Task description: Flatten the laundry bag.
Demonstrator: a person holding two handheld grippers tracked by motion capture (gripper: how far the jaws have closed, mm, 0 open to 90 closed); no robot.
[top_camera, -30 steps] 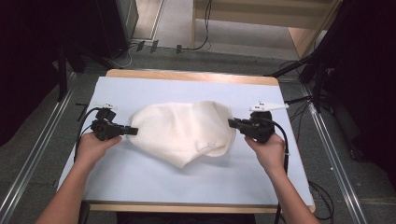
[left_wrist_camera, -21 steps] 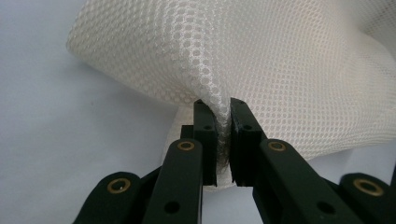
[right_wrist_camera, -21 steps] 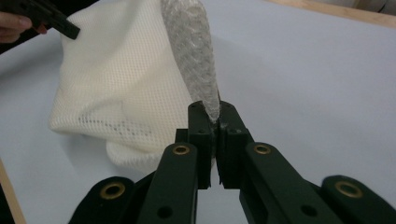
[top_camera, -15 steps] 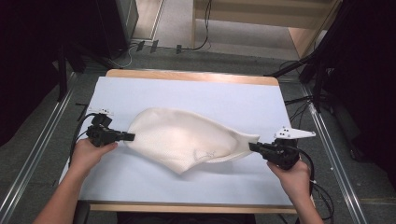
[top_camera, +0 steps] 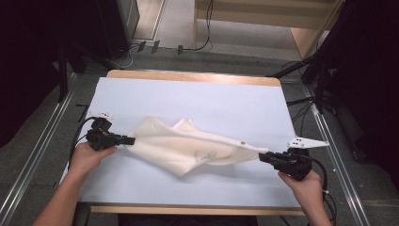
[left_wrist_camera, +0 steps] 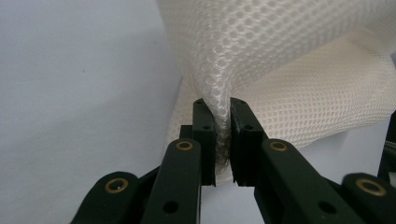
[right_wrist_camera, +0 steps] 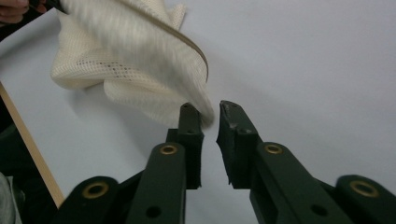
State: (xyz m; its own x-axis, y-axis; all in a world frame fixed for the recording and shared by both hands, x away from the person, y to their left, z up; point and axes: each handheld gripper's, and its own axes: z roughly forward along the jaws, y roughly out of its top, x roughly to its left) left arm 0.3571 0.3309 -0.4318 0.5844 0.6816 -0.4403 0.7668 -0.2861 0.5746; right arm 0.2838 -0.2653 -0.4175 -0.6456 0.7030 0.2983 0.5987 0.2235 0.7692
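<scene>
Two sets of tongs work one pale mesh bag [top_camera: 188, 148] on the light blue worktop [top_camera: 197, 99]. At the lower left of the high view, the left tongs [top_camera: 128, 140] are clenched on the bag's left corner; the left gripper view shows the pads squeezing a gathered fold of the netting [left_wrist_camera: 223, 121] between them. The bag is cream-white, woven in small round holes, soft and creased. It lies stretched across the lower middle of the frame, wide and rumpled at its left half with a raised peak near the centre, then tapering to a narrow tip at the right. A darker band [right_wrist_camera: 187, 44] runs along one edge, seen blurred in the right gripper view. At the lower right, the right tongs [top_camera: 261, 156] have just been opening: their pads stand apart, and the bag's tip [right_wrist_camera: 201, 109] hangs at the mouth against the left pad, no longer pinched.
</scene>
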